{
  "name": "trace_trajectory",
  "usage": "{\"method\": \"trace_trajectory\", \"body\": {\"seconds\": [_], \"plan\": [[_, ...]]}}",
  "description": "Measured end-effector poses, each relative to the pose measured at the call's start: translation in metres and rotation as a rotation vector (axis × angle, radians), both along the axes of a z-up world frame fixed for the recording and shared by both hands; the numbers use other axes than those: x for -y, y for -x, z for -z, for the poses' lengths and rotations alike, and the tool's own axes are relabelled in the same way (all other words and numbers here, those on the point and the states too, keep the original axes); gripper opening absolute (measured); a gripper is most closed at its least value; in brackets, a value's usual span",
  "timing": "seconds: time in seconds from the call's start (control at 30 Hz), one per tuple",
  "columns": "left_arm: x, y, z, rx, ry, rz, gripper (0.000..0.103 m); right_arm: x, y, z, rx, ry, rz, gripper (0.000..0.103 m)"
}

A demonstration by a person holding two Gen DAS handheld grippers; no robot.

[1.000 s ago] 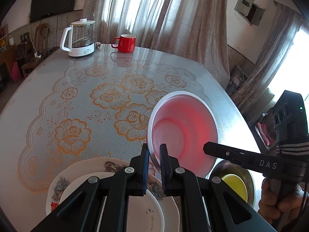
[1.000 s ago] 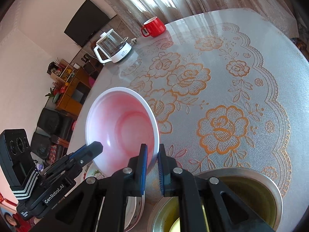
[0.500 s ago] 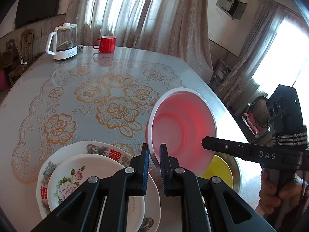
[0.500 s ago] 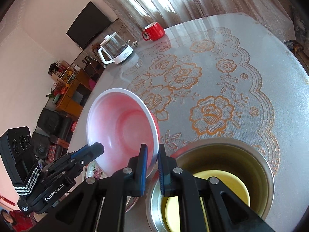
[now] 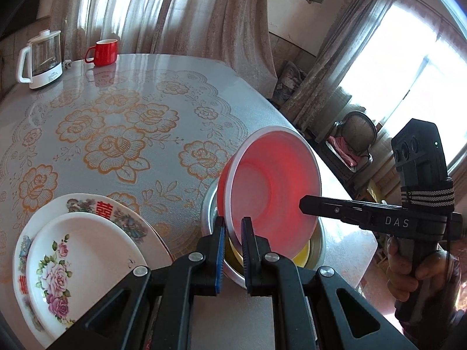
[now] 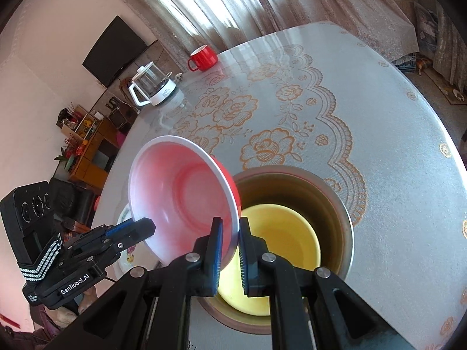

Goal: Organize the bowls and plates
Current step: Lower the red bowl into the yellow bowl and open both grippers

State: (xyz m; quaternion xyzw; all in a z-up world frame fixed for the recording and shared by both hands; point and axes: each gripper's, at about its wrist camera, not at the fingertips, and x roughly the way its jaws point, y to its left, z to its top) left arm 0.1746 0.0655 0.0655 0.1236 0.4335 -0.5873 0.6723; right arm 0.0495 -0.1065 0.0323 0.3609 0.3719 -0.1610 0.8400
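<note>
A red bowl (image 5: 271, 186) with a white rim, tilted, hangs over a steel basin (image 6: 335, 201) holding a yellow bowl (image 6: 280, 239). Two stacked floral plates (image 5: 73, 250) lie at the table's near edge.

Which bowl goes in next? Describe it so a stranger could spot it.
Start at the round table with the lace cloth; near its edge sits a metal basin holding a yellow bowl. Tilted above it, gripped on opposite rims by both tongs, is the red bowl: red outside, pink-white inside.
</note>
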Motion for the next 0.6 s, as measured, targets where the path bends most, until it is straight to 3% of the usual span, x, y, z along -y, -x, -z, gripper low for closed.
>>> {"method": "trace_trajectory", "body": {"seconds": [0.33,0.6], "plan": [[0.013,0.021,0.020,-0.030,-0.083,0.097,0.010,-0.001,0.024,0.016,-0.075,-0.028,0.040,0.012],[0.021,0.027,0.039,-0.039,-0.149,0.121,0.011,0.004,0.027,0.037,-0.164,-0.031,0.072,0.015]]}}
